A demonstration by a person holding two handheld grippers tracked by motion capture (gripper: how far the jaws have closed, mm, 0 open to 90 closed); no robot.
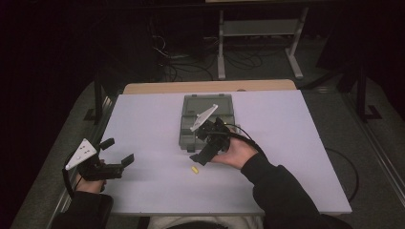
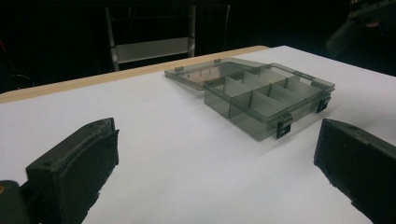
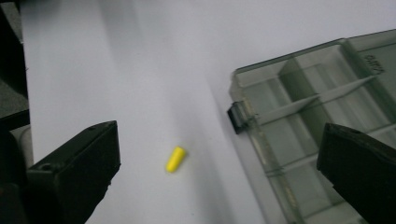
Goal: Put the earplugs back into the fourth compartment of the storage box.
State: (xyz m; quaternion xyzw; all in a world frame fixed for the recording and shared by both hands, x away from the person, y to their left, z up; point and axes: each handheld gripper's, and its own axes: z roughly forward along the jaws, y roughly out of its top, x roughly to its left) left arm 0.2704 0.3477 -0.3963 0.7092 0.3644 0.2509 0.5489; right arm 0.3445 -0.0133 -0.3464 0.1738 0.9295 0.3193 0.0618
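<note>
1 white rectangular table [image 1: 143, 119] carries 1 smoky transparent plastic compartment box [image 3: 299, 135], lid flat open, likely ready for filling. 2 grippers: the right gripper [image 3: 219, 168], jaws wide, aims at 1 small yellow plastic capsule [image 3: 175, 159] beside the box; the left gripper [image 2: 215, 172] waits wide, empty.

A white table top [image 1: 143, 119] with a light wooden strip [image 1: 210, 86] along its far edge. Beyond it, on a dark floor, a pale metal frame with a low shelf [image 1: 258, 27] and a tangle of cables [image 1: 176, 62]. Black table legs [image 1: 98, 95] stand left.
</note>
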